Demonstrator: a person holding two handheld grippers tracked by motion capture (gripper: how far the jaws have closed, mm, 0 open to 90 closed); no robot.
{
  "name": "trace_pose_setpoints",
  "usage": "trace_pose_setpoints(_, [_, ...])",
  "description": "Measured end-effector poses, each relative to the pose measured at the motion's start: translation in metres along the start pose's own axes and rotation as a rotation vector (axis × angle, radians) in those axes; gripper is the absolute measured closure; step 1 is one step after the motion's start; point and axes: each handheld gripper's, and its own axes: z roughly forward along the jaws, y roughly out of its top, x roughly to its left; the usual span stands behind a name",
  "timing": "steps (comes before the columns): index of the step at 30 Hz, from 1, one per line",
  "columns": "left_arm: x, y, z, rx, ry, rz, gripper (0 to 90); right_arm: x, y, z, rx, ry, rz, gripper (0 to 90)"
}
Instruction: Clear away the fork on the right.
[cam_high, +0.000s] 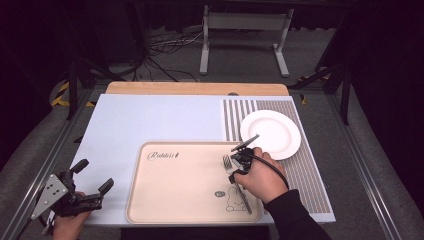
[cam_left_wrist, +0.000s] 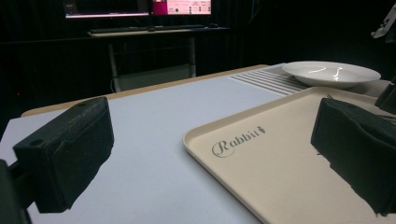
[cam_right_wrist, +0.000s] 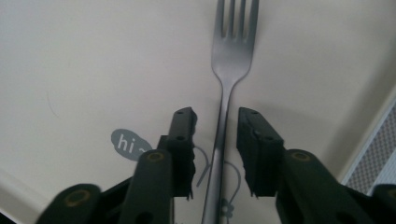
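Step in hand: the fork (cam_right_wrist: 224, 116) lies flat on the beige tray (cam_high: 165, 200), at the lower right of the high view, tines toward the plate. The right gripper (cam_right_wrist: 215, 135) straddles its handle, so this reads either as a fork just set down or as one about to be gripped; the pictures do not settle which.
Right gripper: its jaws stand apart, a clear gap on each side of the handle, the pads not pressing, so the fork is released.
Left gripper: the left gripper (cam_high: 92, 187) idles at the lower left of the high view, off the tray, jaws spread wide with nothing between them.
Next move: if the fork is placed, a straight lift clear of the handle without nudging it; if it is to be taken, closing squarely on the thin handle.
Neighbours: a white plate (cam_high: 270, 134) sits on the striped mat (cam_high: 310, 175), upper right of the tray and just beside it.
Hard to make out: in the high view the person's right hand (cam_high: 262, 177) covers part of the handle. In the right gripper view the fork's end runs off the bottom edge, and the printed tray figure is mostly covered by the jaws.
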Motion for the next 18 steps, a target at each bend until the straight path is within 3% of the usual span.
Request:
trace_pose_setpoints(1, [0.000,0.000,0.000,0.000,0.000,0.000,0.1,0.000,0.001,0.000,-0.035,0.005,-0.037,51.2])
trace_pose_setpoints(2, [0.000,0.000,0.000,0.001,0.000,-0.002,0.1,0.000,0.001,0.000,-0.069,0.007,-0.061,52.6])
trace_pose_setpoints(4, [0.000,0.000,0.000,0.000,0.000,-0.001,0.1,0.001,0.001,-0.001,-0.089,0.023,-0.090,57.2])
trace_pose_setpoints(5, [0.000,0.000,0.000,0.000,0.000,-0.001,0.1,0.001,0.001,0.000,-0.115,0.042,-0.127,61.4])
trace_pose_setpoints(7, [0.000,0.000,0.000,0.000,0.001,-0.001,0.1,0.001,0.001,0.000,-0.159,0.033,-0.214,70.3])
trace_pose_setpoints(8, [0.000,0.000,0.000,0.000,0.001,-0.001,0.1,0.001,0.001,0.000,-0.159,0.033,-0.214,70.3])
trace_pose_setpoints(11, [0.000,0.000,0.000,0.000,0.001,0.000,0.1,-0.001,-0.001,0.003,-0.197,0.045,-0.272,81.4])
trace_pose_setpoints(13, [0.000,0.000,0.000,0.001,0.001,-0.002,0.1,-0.005,-0.002,0.006,-0.205,0.038,-0.334,89.8])
trace_pose_setpoints(18, [0.000,0.000,0.000,0.002,0.001,-0.001,0.1,-0.006,-0.004,0.012,-0.208,0.053,-0.365,90.0])
